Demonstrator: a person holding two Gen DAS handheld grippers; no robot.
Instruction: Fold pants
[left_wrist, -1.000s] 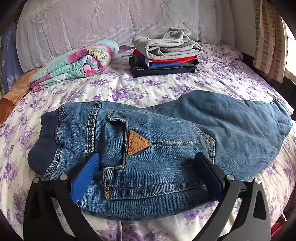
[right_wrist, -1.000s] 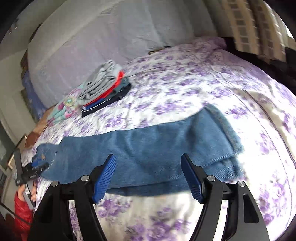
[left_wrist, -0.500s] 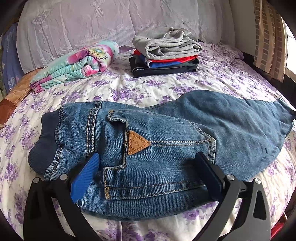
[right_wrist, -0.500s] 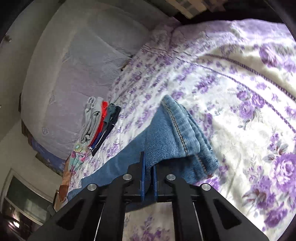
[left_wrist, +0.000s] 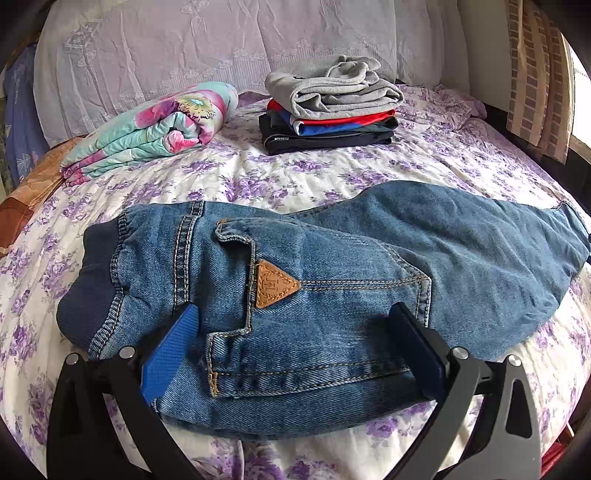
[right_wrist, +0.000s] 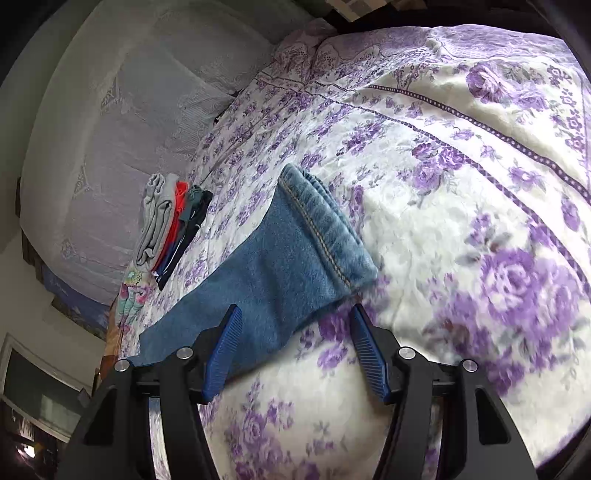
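Note:
Blue jeans (left_wrist: 332, 295) lie flat across the floral bedspread (left_wrist: 295, 177), folded lengthwise, waistband at left, legs to the right. A brown triangular patch (left_wrist: 273, 286) sits by the back pocket. My left gripper (left_wrist: 295, 347) is open, its fingers resting on the seat of the jeans near the front edge. In the right wrist view the leg cuff end (right_wrist: 325, 225) lies on the bed. My right gripper (right_wrist: 295, 343) is open just at the lower edge of the leg, holding nothing.
A stack of folded clothes (left_wrist: 332, 107) and a rolled floral quilt (left_wrist: 155, 129) lie at the back near the pillows (left_wrist: 184, 48). A curtain (left_wrist: 535, 74) hangs at right. The stack also shows in the right wrist view (right_wrist: 170, 229).
My right gripper was shut on the leg cuff half a second ago; it has now opened and let the cuff lie on the bed. The left gripper has not moved.

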